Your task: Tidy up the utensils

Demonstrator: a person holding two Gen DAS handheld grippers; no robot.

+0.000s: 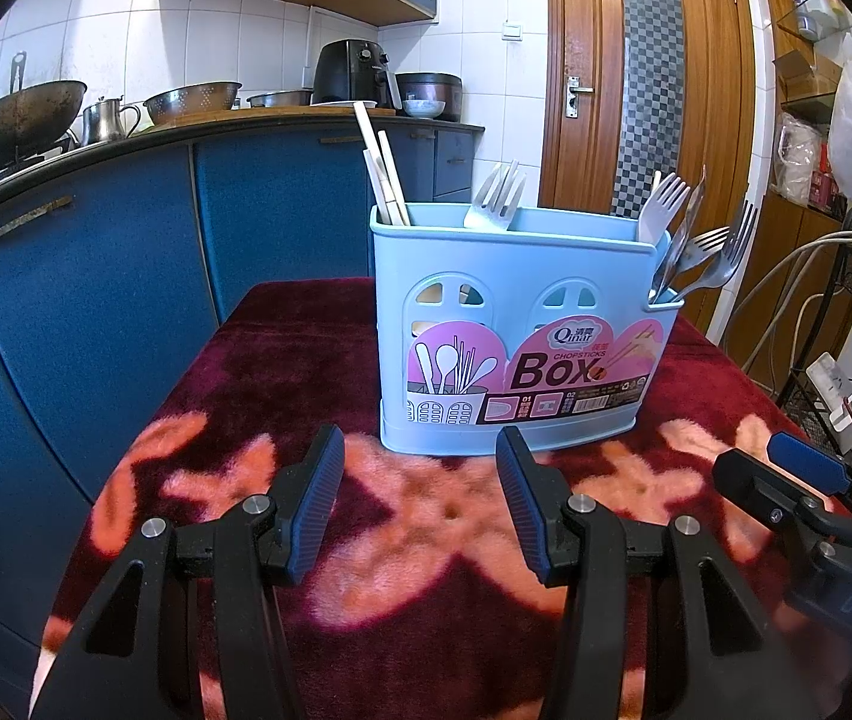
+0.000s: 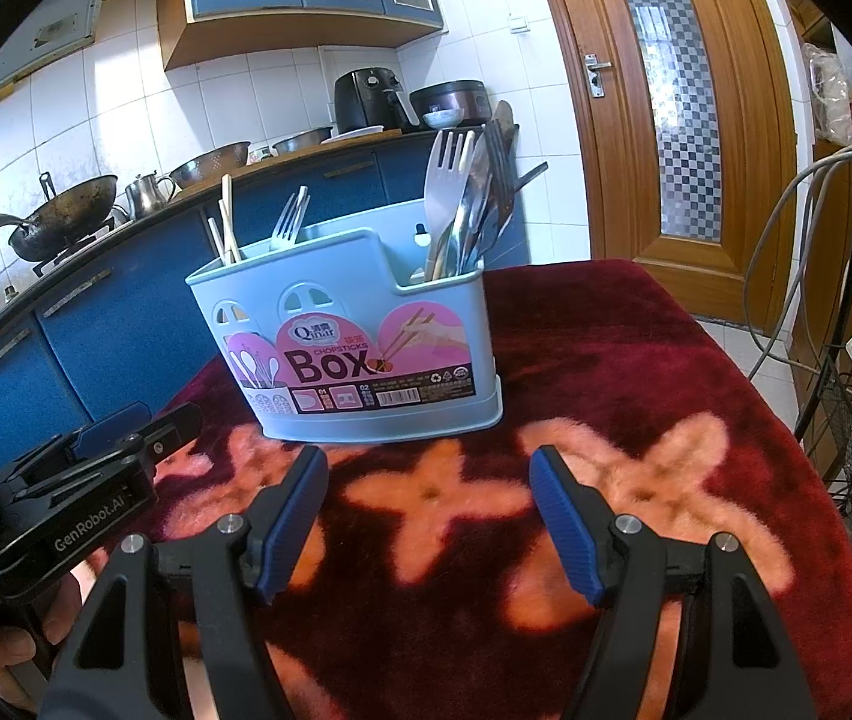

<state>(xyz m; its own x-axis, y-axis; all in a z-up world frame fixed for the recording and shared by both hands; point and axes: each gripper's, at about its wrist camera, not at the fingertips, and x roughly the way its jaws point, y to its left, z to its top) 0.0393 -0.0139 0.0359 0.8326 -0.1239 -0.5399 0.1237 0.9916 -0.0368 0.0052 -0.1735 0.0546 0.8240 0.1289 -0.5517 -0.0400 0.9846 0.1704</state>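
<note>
I hold my left gripper (image 1: 420, 468) low and level over the red flowered cloth (image 1: 282, 348), its jaws spread wide with nothing between them. My right gripper (image 2: 429, 480) sits beside it at the same height, also wide and empty. Both point at the light blue chopsticks box (image 1: 522, 312), which stands upright on the cloth just ahead of the fingertips. Chopsticks (image 1: 383, 171) lean in its left compartment, a white fork (image 1: 495, 195) in the middle, and metal forks (image 1: 717, 252) in the right.
</note>
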